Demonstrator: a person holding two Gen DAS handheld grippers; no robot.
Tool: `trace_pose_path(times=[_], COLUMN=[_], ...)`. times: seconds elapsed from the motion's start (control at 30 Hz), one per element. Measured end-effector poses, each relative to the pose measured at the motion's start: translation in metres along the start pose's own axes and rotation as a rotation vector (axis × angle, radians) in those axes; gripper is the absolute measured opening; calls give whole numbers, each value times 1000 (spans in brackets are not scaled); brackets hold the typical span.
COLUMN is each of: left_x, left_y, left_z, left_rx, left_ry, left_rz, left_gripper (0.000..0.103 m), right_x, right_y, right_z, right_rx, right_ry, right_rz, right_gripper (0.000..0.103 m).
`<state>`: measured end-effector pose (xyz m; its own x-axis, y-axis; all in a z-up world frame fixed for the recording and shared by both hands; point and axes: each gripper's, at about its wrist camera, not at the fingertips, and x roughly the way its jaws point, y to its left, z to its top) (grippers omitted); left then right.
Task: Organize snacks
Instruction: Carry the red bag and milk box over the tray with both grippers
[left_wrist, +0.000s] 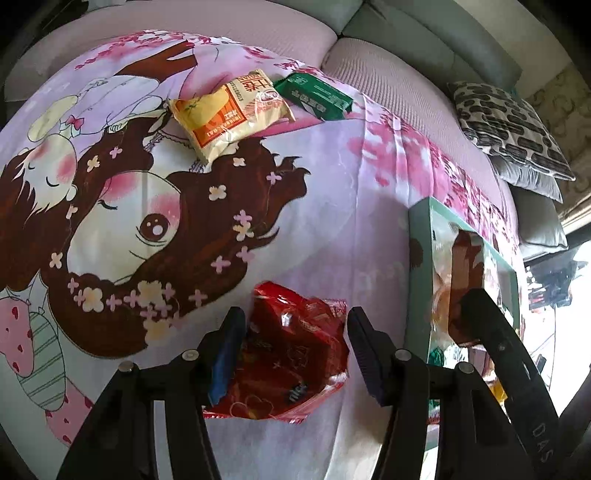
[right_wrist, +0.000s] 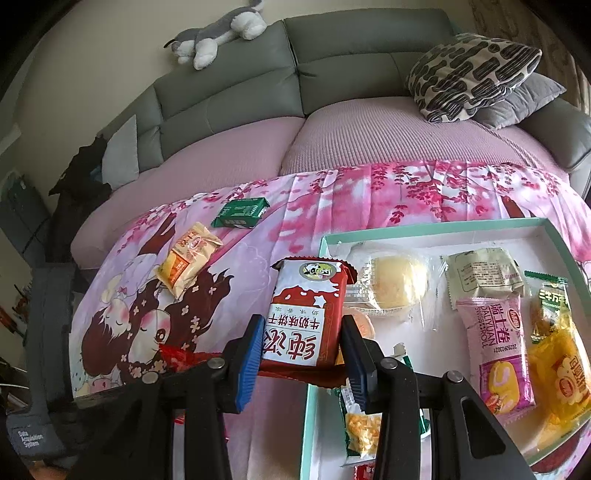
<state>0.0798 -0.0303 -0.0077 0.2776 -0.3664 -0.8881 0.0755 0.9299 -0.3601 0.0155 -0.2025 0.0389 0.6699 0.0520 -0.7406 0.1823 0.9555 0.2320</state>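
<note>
Already your right gripper (right_wrist: 302, 363) was clamped on a flat, glossy red-and-white biscuit packet (right_wrist: 308, 314), its ribbed blue pads pressing both long sides, the crimped top edge pointing toward 12 o'clock. Just at 3 o'clock of it lay the shallow mint-rimmed cardboard tray (right_wrist: 436, 226), white inside, carrying a round pale bun in clear film (right_wrist: 397, 286), a pink Swiss-roll wrapper (right_wrist: 500, 350) and a crinkly yellow pouch (right_wrist: 561, 369).

Your left gripper (left_wrist: 295, 350) stood with its jaws apart around a crumpled, shiny red foil bag (left_wrist: 295, 347); the left pad touched the wrapper, while the right pad was clear of it, so nothing was squeezed. That bag lay on the smooth printed cartoon sheet (left_wrist: 332, 184).

Toward 12 o'clock on the sheet, well apart from the bag, lay a puffy orange-and-cream sachet (left_wrist: 229, 114), and just at 3 o'clock of it a boxy green packet (left_wrist: 317, 95). A patterned cushion (right_wrist: 476, 74) leaned on the grey sofa (right_wrist: 332, 55).
</note>
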Motion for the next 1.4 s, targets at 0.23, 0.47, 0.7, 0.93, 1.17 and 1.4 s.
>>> trace_pose_path(times=[0.23, 0.47, 0.7, 0.93, 1.17, 1.4], left_x=[-4, 5, -3, -27, -42, -37], left_y=[-5, -7, -16, -24, -67, -132], left_z=[-5, -8, -7, 1, 7, 1], left_rx=[50, 99, 126, 118, 205, 369], left_ry=[-3, -16, -79, -192, -294, -323], left_rz=[10, 109, 91, 68, 22, -48], left_gripper=[69, 50, 46, 46, 46, 46], right_x=[-2, 0, -4, -19, -38, -59], right_y=[3, 2, -2, -14, -62, -134], right_z=[0, 0, 3, 11, 17, 12], right_rx=[-7, -3, 15, 54, 153, 290], right_ry=[-5, 2, -15, -67, -120, -148], right_rz=[3, 8, 21, 33, -52, -202], right_gripper=[44, 44, 44, 44, 44, 44])
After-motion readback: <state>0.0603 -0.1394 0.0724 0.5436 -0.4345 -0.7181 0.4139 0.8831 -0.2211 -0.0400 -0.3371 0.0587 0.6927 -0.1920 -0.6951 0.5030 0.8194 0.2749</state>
